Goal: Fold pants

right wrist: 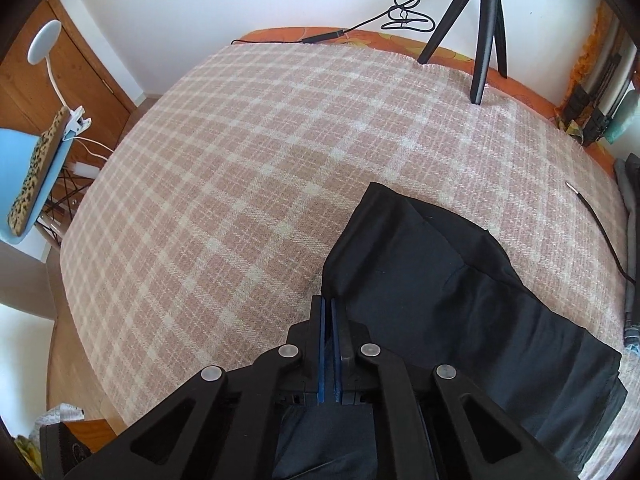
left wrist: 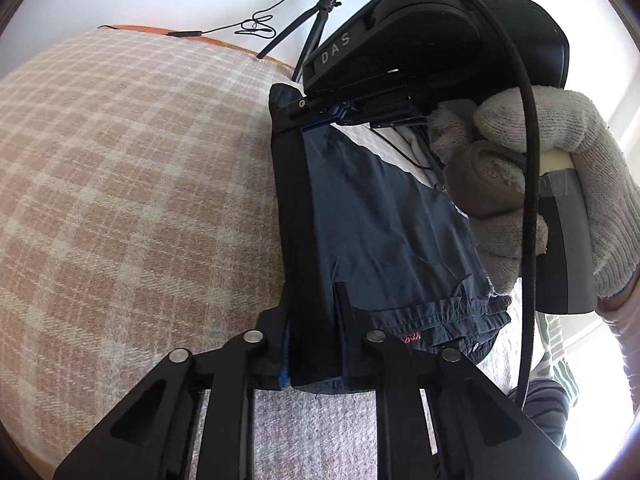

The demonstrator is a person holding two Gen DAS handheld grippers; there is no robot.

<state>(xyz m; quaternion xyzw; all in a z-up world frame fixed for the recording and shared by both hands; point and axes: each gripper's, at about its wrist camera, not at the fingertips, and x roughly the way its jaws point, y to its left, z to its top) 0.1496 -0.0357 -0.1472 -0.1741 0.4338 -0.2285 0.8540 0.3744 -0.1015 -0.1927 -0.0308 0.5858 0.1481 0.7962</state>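
Left wrist view: the left gripper (left wrist: 316,336) has its fingers closed down on the dark pants (left wrist: 384,232), pinching a folded edge near the waistband at 6 o'clock. The right gripper (left wrist: 336,114), held by a gloved hand (left wrist: 540,184) at 2 o'clock, clamps the far end of the same fabric, which hangs stretched between the two above the plaid blanket (left wrist: 120,180).

Right wrist view: the blue pads (right wrist: 322,344) sit nearly together with cloth apparently caught at their tips, though the contact is partly hidden. A tripod (right wrist: 480,40) stands at 1 o'clock, a blue chair (right wrist: 24,168) at 9 o'clock.
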